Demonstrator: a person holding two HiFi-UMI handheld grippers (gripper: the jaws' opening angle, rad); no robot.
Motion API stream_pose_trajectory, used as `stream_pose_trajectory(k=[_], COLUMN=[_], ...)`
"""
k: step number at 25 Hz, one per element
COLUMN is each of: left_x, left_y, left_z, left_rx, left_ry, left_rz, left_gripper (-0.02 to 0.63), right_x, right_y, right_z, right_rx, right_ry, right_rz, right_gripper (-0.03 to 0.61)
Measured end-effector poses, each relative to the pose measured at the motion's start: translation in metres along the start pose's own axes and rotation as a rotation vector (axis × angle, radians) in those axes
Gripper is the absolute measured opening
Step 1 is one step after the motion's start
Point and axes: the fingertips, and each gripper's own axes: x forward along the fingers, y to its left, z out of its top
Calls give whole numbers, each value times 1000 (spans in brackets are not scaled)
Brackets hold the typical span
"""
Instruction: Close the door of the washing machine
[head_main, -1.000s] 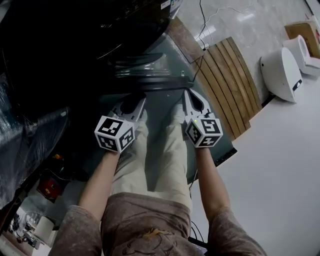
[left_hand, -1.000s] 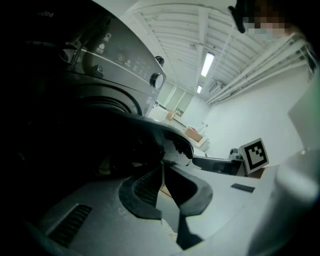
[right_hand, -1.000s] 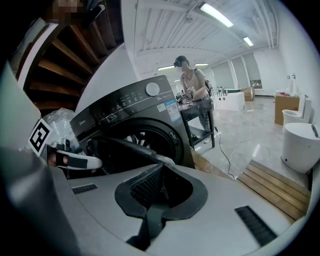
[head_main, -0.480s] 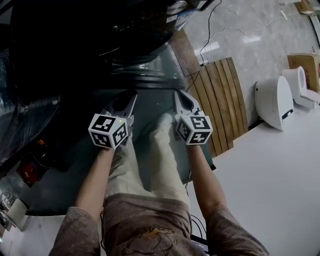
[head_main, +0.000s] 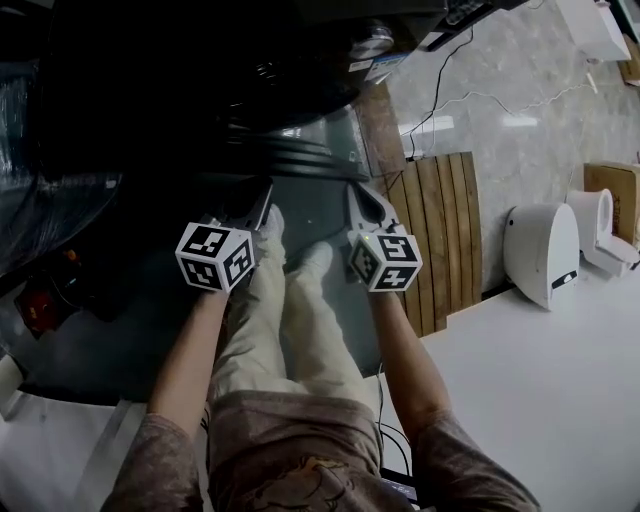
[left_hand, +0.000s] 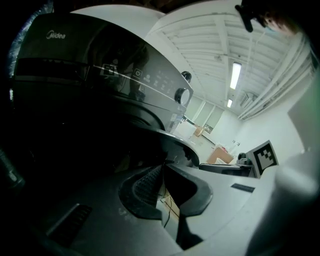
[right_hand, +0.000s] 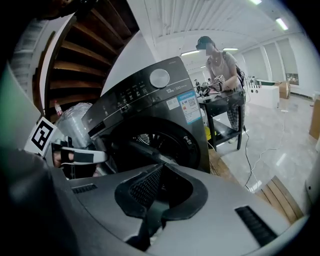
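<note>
A dark washing machine fills the top of the head view. The right gripper view shows its control panel with a round knob above the round dark door; I cannot tell how far that door stands out. My left gripper is shut and empty, its tips just short of the machine's lower front. Beside it, to the right, my right gripper is shut on nothing as well. In the left gripper view the left gripper points at the machine's dark curved rim. The right gripper faces the door.
A slatted wooden pallet lies right of the machine, with a white appliance and loose cables beyond. Plastic-wrapped goods sit at the left. A person stands at a table to the machine's right. My legs are under the grippers.
Both grippers have drifted a little left and closer to the machine's front. The head view has swung, so the pallet now lies more upright. Both pairs of jaws stayed shut.
</note>
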Motion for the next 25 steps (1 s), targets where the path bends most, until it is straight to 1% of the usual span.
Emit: stream_pose_trajectory(k=[4,8,13,19,25], left_x=[7,13,24,33,35], left_y=[3,7,12,22,31], left_z=[4,8,9,21,31], left_rx=[-28,-30,-48,-57,-78], left_ry=[-12,-9,-11,-12,-22], left_rz=[7,2,-3,-3,19], left_gripper=[12,10,9,9,9], right_x=[11,20,35,54,72], right_y=[-5,-8,-6,-13,-21], right_z=[9,17,11,24,40], right_rx=[2,8,-49,-33,-57], right_ry=[2,12,64,60,50], right_rz=[4,-6,22,16,27], right_gripper=[6,6,5,5,5])
